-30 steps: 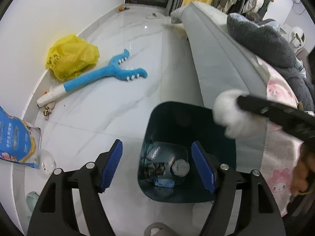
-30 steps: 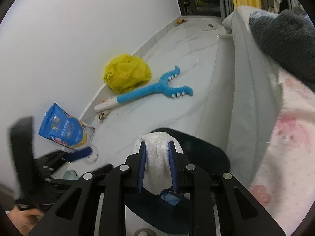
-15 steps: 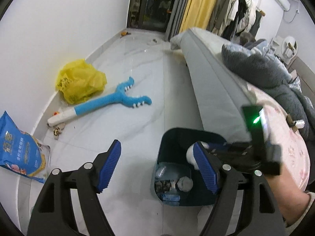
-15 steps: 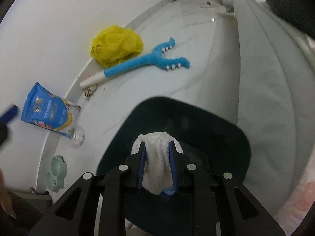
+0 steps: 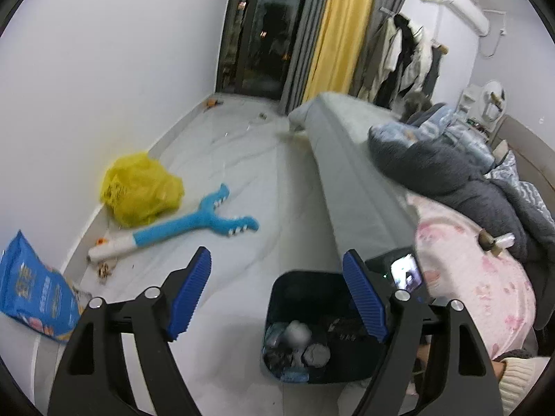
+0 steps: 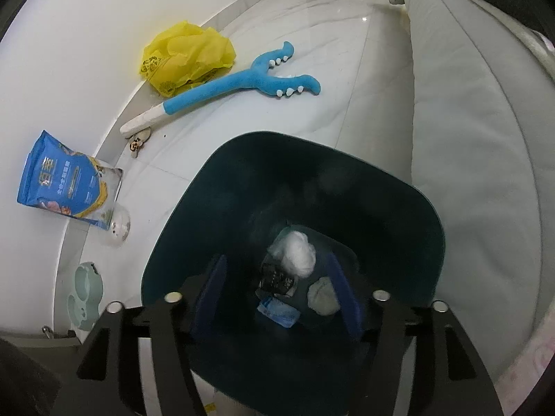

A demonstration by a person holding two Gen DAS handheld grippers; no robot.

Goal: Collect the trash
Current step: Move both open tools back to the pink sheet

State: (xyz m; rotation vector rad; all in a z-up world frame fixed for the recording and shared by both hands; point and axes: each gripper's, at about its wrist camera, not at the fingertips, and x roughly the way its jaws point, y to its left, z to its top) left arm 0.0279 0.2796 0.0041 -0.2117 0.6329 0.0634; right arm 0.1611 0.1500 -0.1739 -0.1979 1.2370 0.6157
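Even, cool indoor light fills both views; the window (image 5: 267, 34) is dark; a small glare spot sits on the glossy floor (image 6: 363, 19); the bin's (image 6: 399, 208) interior is dim and murky; the white wad (image 6: 295, 251) inside looks blurred; fisheye bending curves the wall (image 5: 104, 69); black corners frame each view.

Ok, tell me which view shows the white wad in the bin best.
Right wrist: it looks straight down into the bin at the white wad, unobstructed. Left wrist shows it smaller, blurred, beside its own finger.
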